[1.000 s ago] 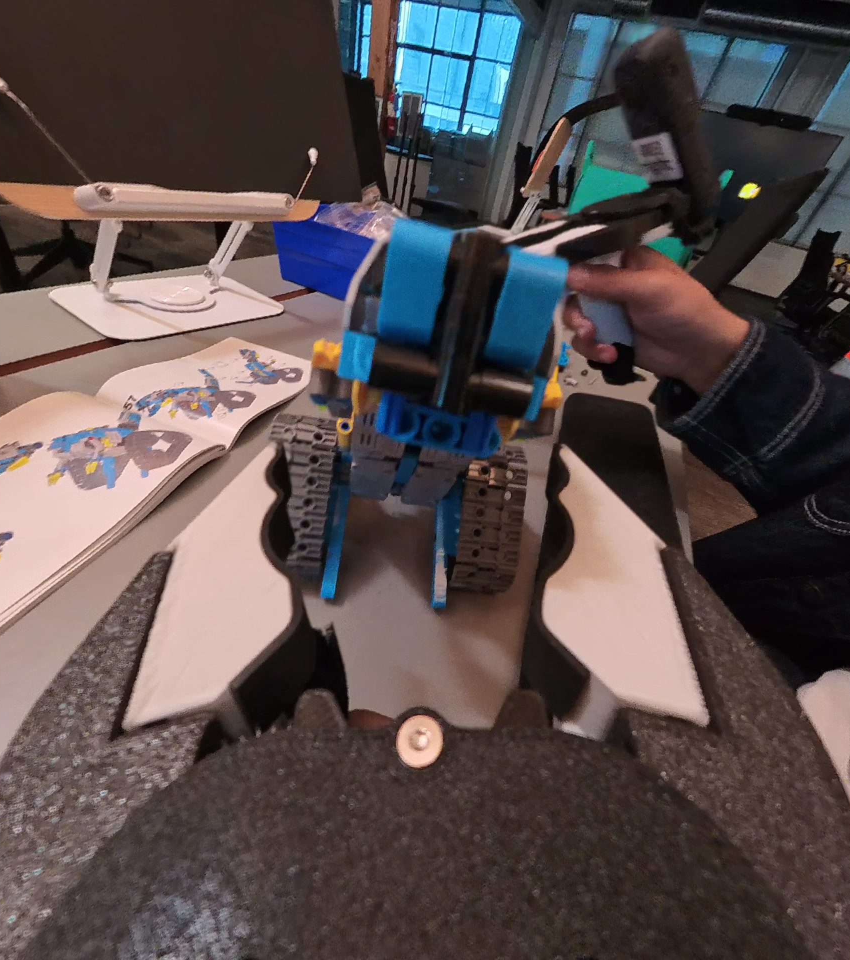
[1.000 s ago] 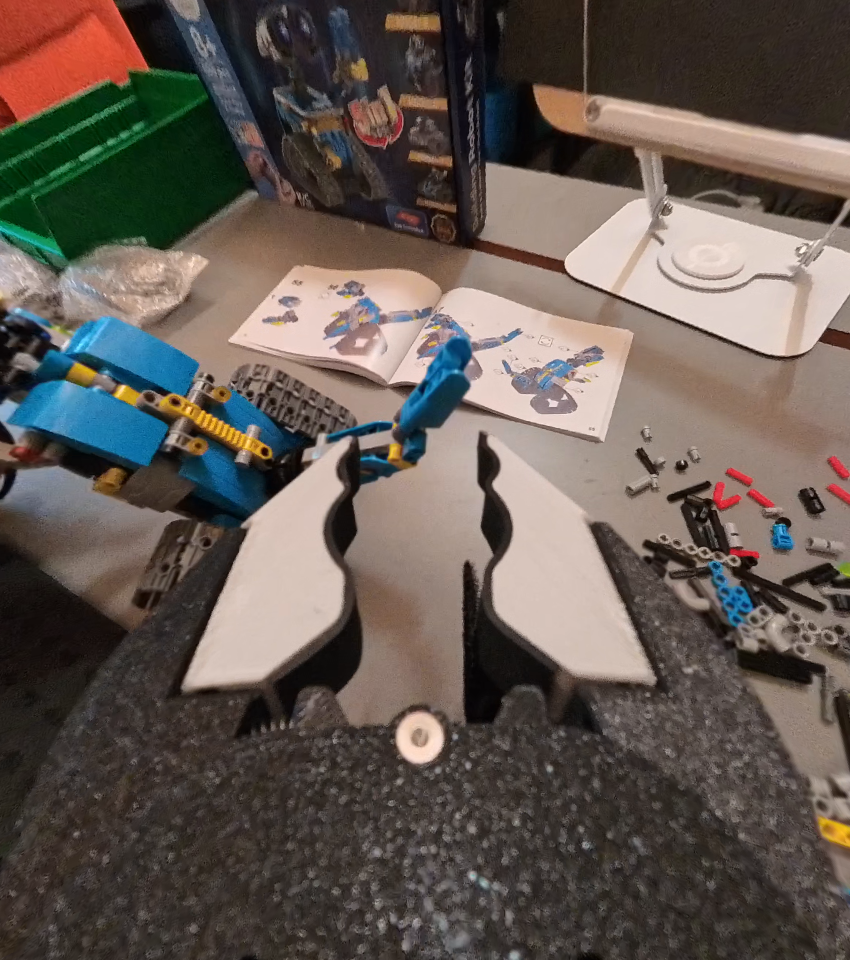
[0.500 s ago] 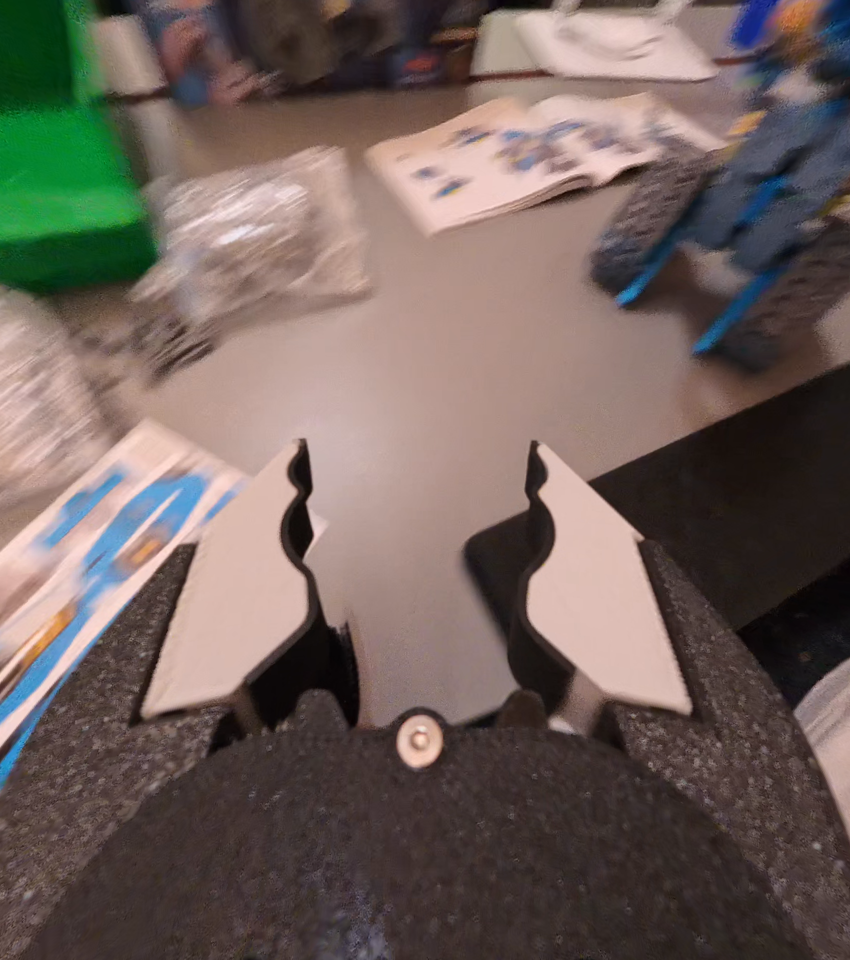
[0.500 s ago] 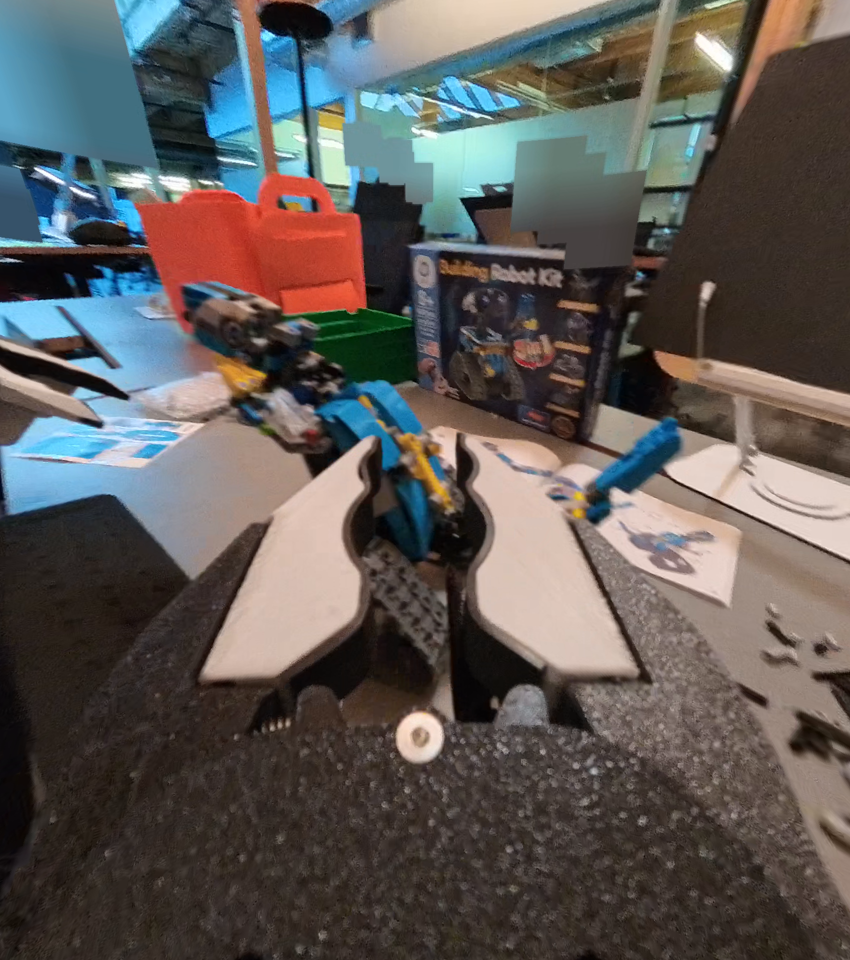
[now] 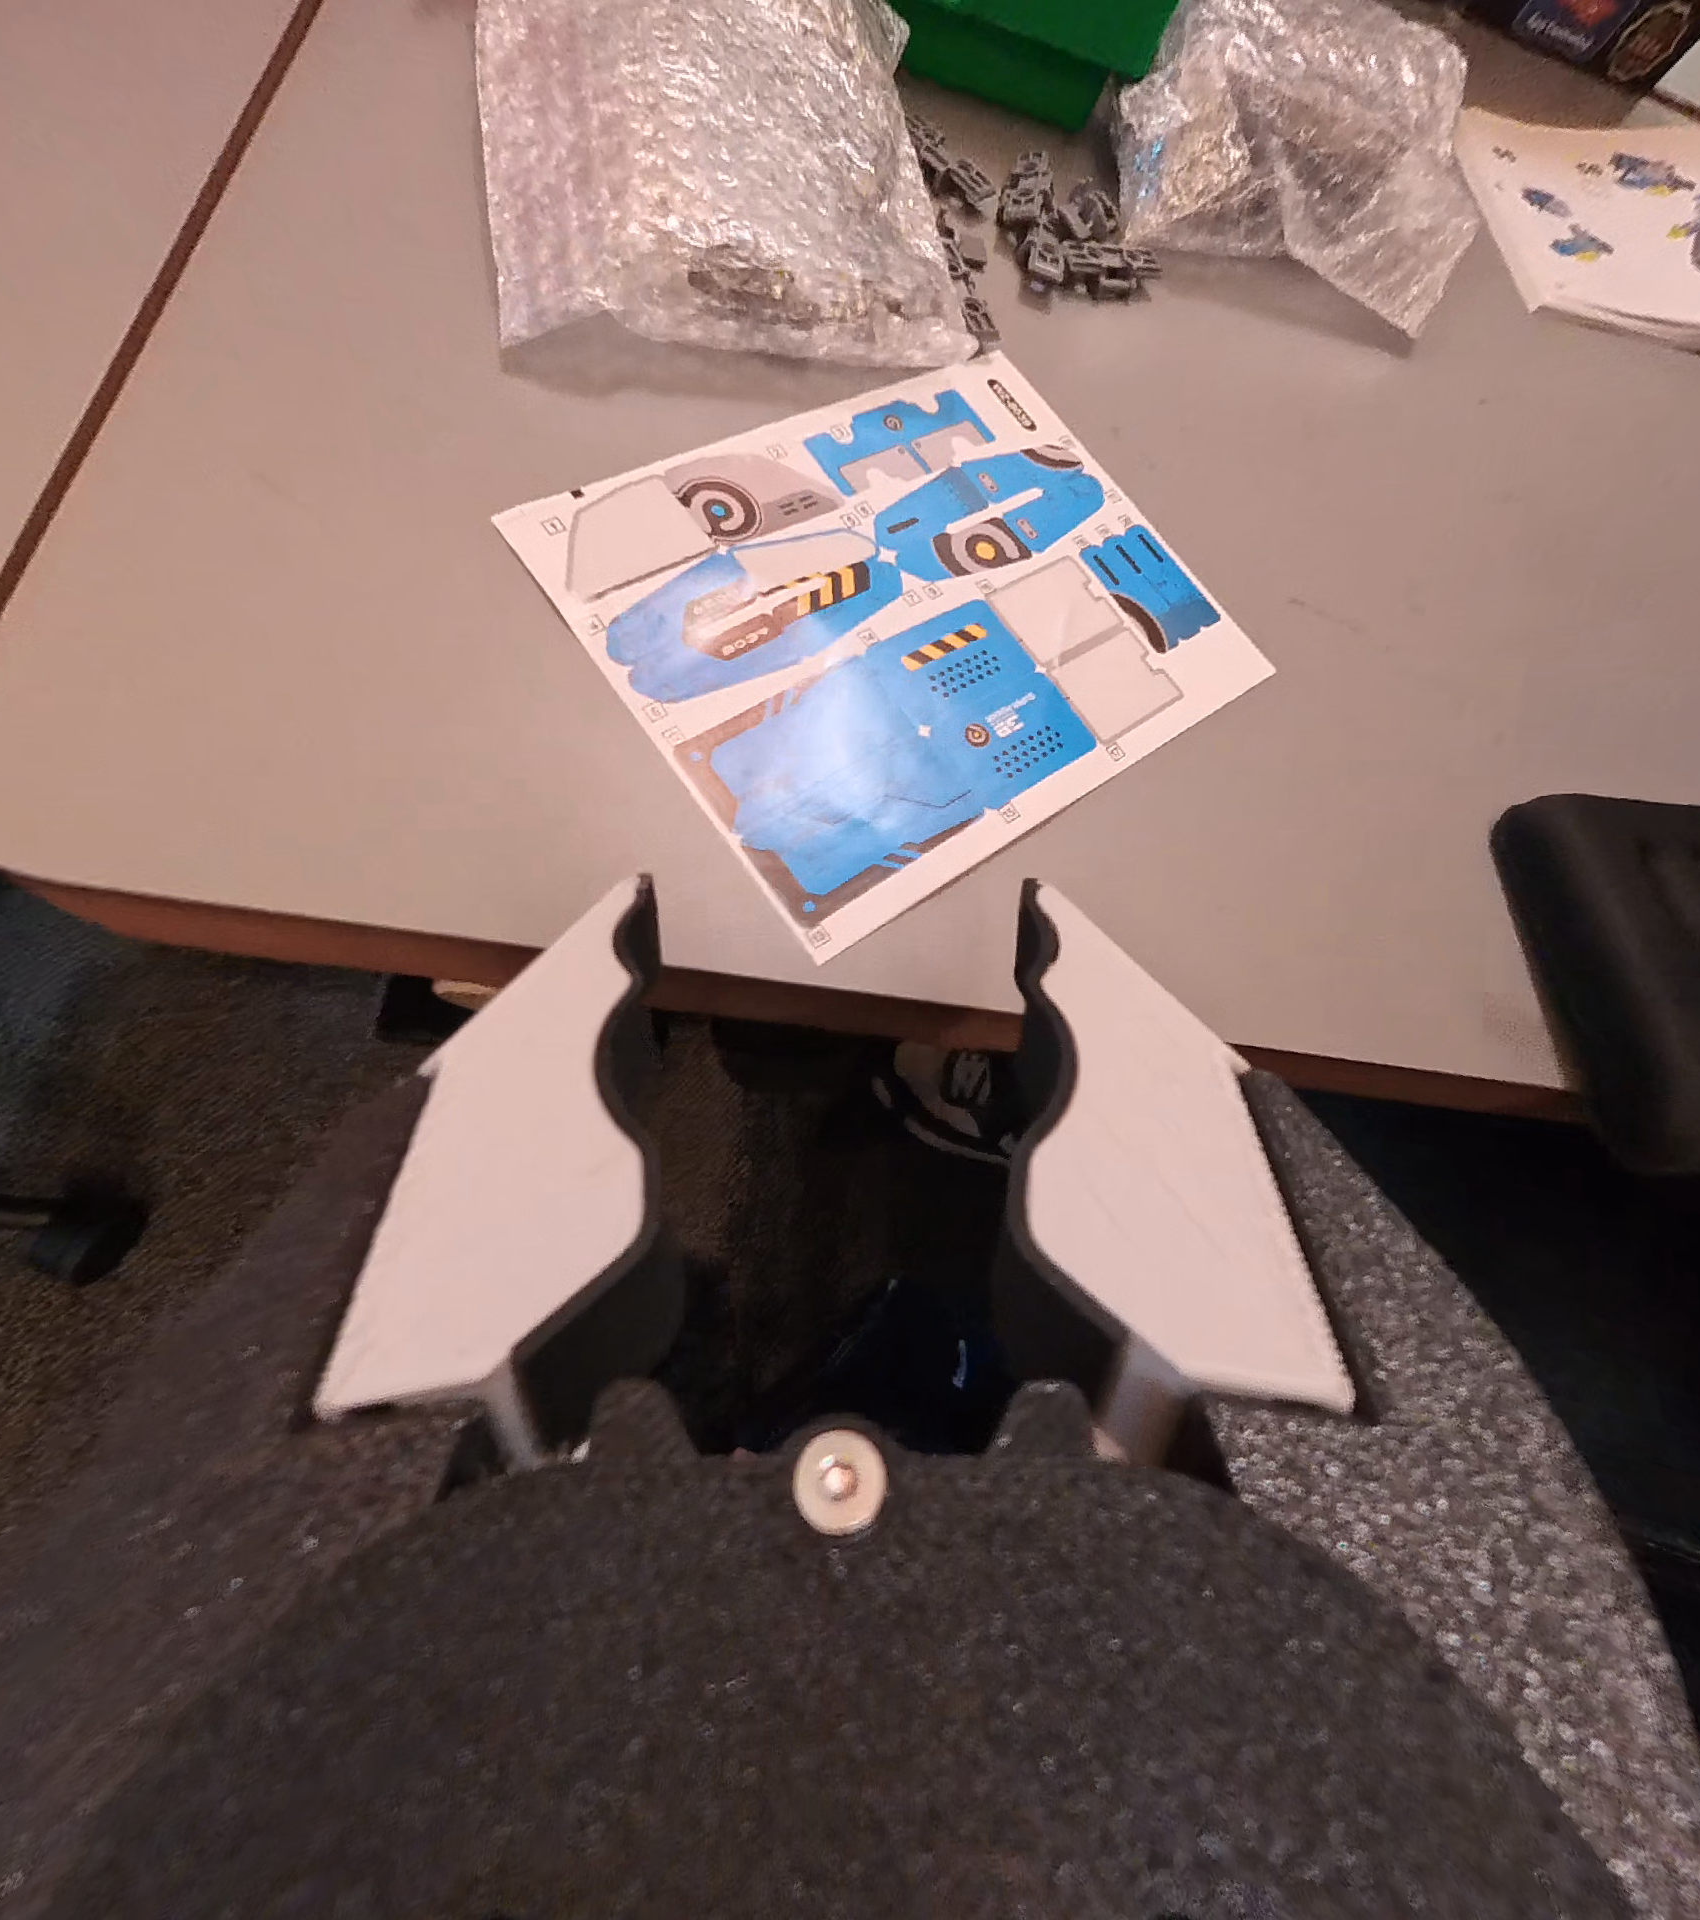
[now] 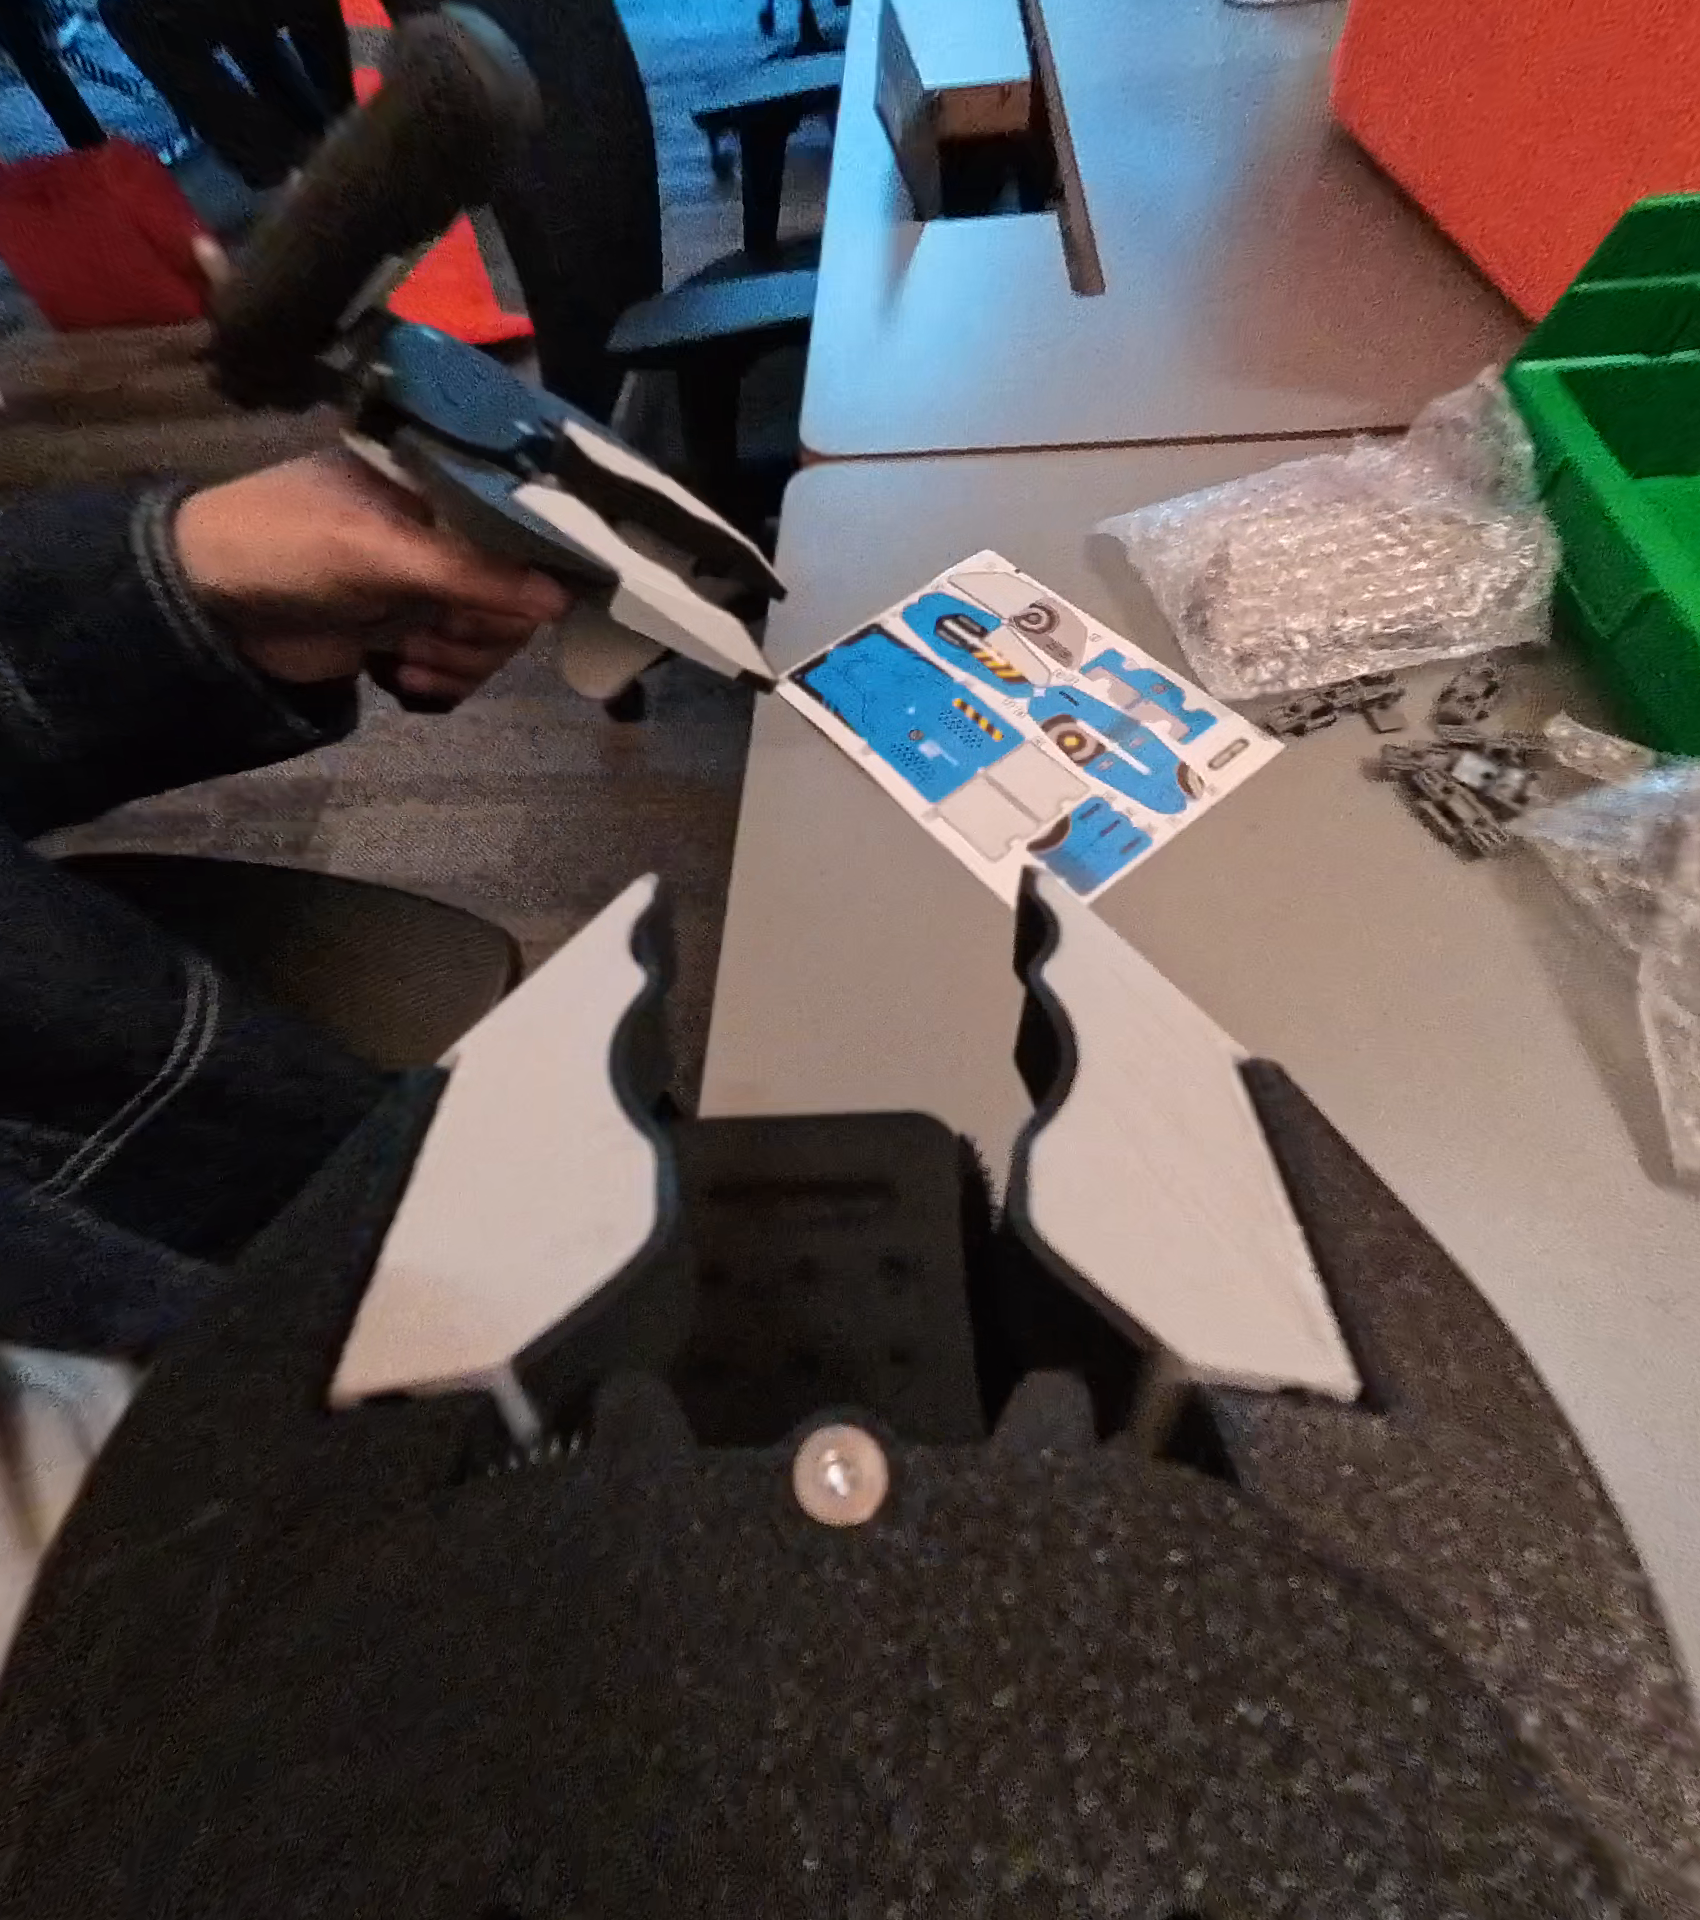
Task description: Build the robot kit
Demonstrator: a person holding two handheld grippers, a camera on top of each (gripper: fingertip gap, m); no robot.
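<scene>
Both tools are hanging spread w/ nothing gripped, the left tool (image 5: 833, 904) hovering nearer, just off the desk (image 5: 254, 582) edge, w/ the sticker sheet (image 5: 882, 644) lying flat straight ahead, right tool (image 6: 838, 894) further back.

Paper, plastic and foam on a matt table

Glossy sticker sheet (image 5: 877, 644); crinkly clear bubble-wrap bags (image 5: 711, 177); smooth matt grey table (image 5: 306, 582); speckled rough foam around the left gripper (image 5: 830, 904), its fingers (image 5: 524, 1153) smooth matt plastic.
</scene>
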